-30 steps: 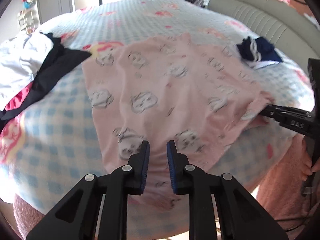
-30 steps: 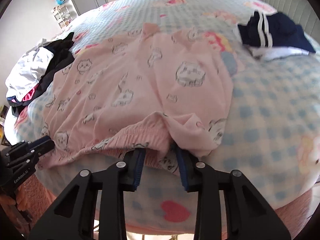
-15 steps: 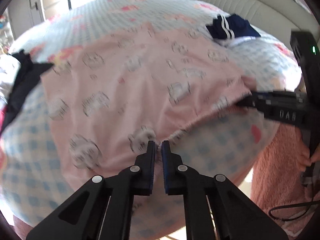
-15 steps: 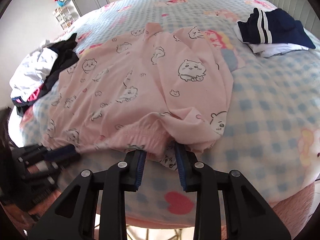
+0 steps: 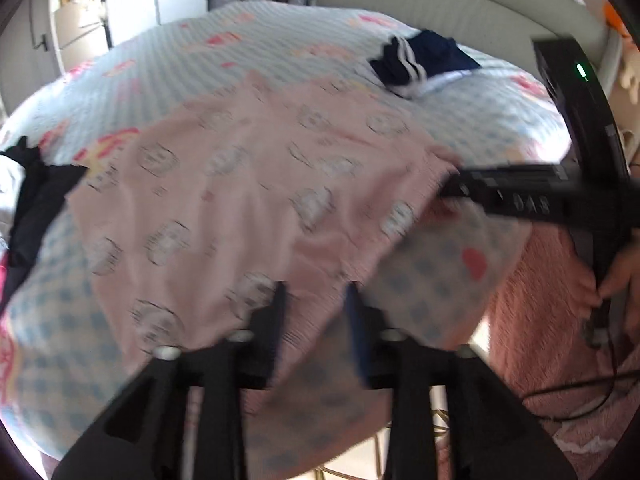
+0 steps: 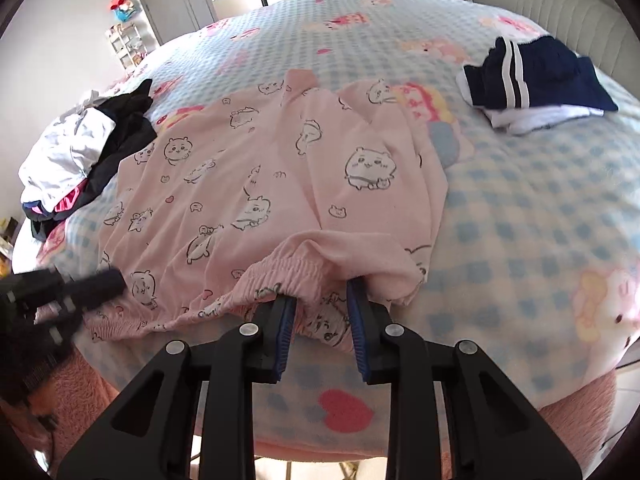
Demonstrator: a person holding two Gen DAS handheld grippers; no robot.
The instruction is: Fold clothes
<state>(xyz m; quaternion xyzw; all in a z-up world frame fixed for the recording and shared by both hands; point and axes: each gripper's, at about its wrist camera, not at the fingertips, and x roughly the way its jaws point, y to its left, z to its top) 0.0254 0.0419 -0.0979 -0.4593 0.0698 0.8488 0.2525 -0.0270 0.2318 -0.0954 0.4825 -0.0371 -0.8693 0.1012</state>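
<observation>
A pink garment [image 5: 240,184] printed with cartoon animals lies spread on the checked bed, its elastic waistband [image 6: 288,268] at the near edge. My left gripper [image 5: 316,292] is at that near hem. Its jaws are opening, the pink cloth lies loose between them, and the view is blurred. My right gripper [image 6: 320,296] has the bunched waistband between its blue pads and its jaws are closing on it. In the left wrist view the right gripper [image 5: 452,188] sits at the garment's right corner. In the right wrist view the left gripper [image 6: 108,280] is at the hem's left end.
Folded navy clothes with white stripes [image 6: 544,76] lie at the far right of the bed. A heap of white and black clothes [image 6: 80,152] sits at the left edge. A padded headboard [image 5: 440,4] runs behind. A hand [image 5: 624,280] holds the right gripper's handle beside pink fleece [image 5: 532,300].
The left gripper slid along the near hem toward the right gripper and rolled; its jaws closed, then spread apart. The right gripper stayed in place on the waistband.
</observation>
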